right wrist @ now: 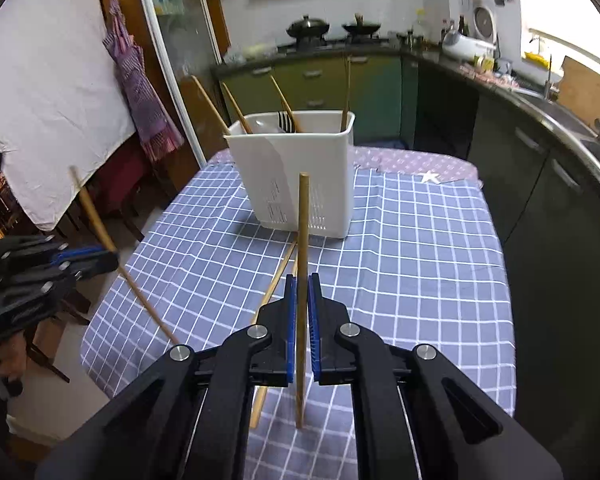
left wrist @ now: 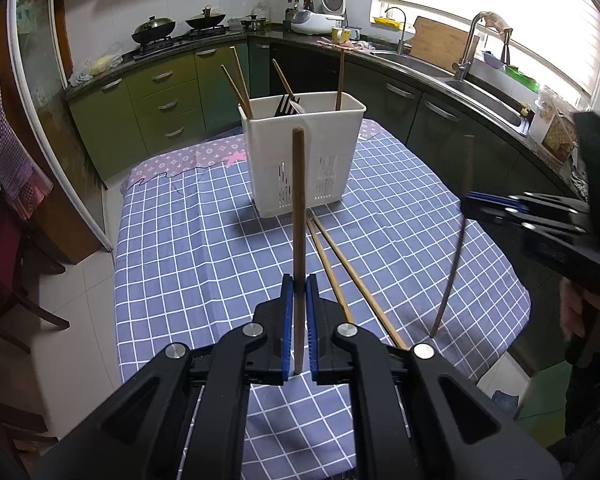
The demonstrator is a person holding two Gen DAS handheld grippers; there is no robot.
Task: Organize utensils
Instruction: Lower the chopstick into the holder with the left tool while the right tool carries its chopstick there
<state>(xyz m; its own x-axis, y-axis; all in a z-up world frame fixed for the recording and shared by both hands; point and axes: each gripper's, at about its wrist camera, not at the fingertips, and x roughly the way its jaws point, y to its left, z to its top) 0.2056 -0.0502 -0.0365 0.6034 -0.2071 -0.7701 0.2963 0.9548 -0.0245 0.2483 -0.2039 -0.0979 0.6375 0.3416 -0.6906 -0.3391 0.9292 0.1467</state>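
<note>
1. Chopsticks: the left gripper [left wrist: 299, 286] has its jaws clenched on one dark chopstick [left wrist: 298, 216], held upright above the surface [left wrist: 188, 248]. The right gripper [right wrist: 302, 286] has its jaws clenched on a lighter chopstick [right wrist: 302, 256], also upright.
2. White holder [left wrist: 304, 152] stands near the far end of the checked cloth. Several chopsticks lean inside it, along with a dark fork-like utensil [left wrist: 286, 106].
3. Two loose chopsticks [left wrist: 352, 276] lie flat on the cloth, running from the holder's base toward the camera.
4. Left wrist view only: the right gripper shows at the right edge, blurred, with its chopstick hanging below it and a hand [left wrist: 576, 312] under it. Sink [left wrist: 492, 100] and tap by the window.
5. Right wrist view only: the left gripper shows at the left edge, its chopstick slanting across the surface's edge. White sheet [right wrist: 52, 120] and a purple checked apron [right wrist: 140, 92] hang on the left.
6. Both views: stove with two pans at the back.
</note>
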